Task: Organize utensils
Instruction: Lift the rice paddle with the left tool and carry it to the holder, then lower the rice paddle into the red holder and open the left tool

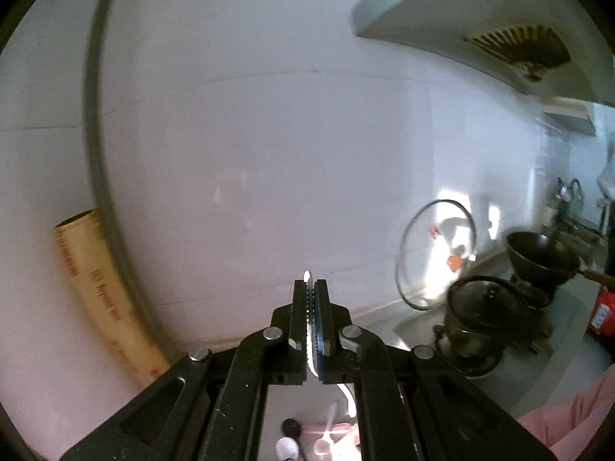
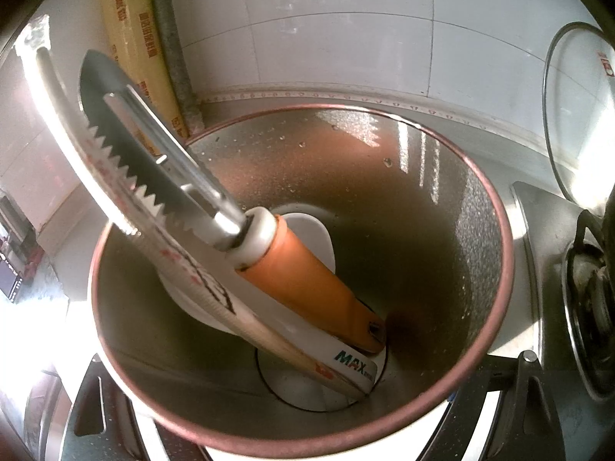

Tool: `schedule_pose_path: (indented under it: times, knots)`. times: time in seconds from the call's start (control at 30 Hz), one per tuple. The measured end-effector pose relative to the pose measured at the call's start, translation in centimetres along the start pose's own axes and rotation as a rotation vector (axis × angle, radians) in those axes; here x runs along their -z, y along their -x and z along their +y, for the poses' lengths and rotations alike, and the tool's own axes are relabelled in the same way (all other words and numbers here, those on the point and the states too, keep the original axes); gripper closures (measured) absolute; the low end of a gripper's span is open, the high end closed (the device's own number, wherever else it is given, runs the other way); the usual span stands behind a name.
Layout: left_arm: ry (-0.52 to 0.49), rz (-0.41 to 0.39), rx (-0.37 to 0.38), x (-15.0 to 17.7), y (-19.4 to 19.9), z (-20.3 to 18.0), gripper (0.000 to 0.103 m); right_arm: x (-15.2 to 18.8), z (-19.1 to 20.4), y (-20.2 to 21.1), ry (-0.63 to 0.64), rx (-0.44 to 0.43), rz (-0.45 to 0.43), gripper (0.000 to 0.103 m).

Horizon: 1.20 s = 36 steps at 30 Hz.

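In the left wrist view my left gripper (image 1: 311, 282) is shut on a thin white utensil (image 1: 307, 307) with a toothed edge. Its tip pokes out past the fingertips, up in front of the white tiled wall. In the right wrist view a metal cup (image 2: 442, 199) with a pinkish rim fills the frame between the right gripper's arms (image 2: 534, 380). The fingertips are hidden behind its wall, which they grip. Inside the cup lean an orange-and-white-handled peeler (image 2: 307, 272) with a saw-toothed blade and a long clear-wrapped utensil (image 2: 127, 188).
A glass lid (image 1: 438, 253) leans on the wall beside a black pot (image 1: 476, 319) and a dark wok (image 1: 538, 257) on the stove, under a range hood (image 1: 480, 19). A tan roll box (image 1: 103, 288) and grey pipe (image 1: 96, 115) stand at the left. Small spoons (image 1: 324, 438) lie below.
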<state>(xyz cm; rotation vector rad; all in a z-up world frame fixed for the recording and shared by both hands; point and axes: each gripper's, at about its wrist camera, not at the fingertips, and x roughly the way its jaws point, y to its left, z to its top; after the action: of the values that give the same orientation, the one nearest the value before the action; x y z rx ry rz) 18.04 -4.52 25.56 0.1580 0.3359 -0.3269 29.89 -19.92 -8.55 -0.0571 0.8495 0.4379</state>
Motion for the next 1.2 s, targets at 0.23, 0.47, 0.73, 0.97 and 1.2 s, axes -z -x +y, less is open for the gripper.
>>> schedule_pose_path:
  times: [0.23, 0.47, 0.73, 0.97, 1.2]
  knots:
    - [-0.026, 0.059, 0.081, 0.8, -3.9, -3.6, 0.1, 0.1, 0.1, 0.0, 0.003, -0.003, -0.001, 0.011]
    - [0.01, 0.118, 0.085, 2.7, -6.2, -4.4, 0.1, 0.1, 0.2, 0.0, 0.007, -0.005, -0.002, 0.011]
    - [0.063, 0.184, 0.097, 5.2, -8.3, -4.6, 0.1, 0.3, 0.3, 0.0, 0.012, -0.007, -0.003, 0.011]
    - [0.091, 0.223, 0.097, 6.6, -9.2, -4.5, 0.1, 0.4, 0.4, -0.1, 0.013, -0.005, -0.004, 0.011]
    - [0.102, 0.255, 0.106, 7.8, -10.0, -4.7, 0.1, 0.4, 0.4, -0.1, 0.015, -0.004, -0.002, 0.011]
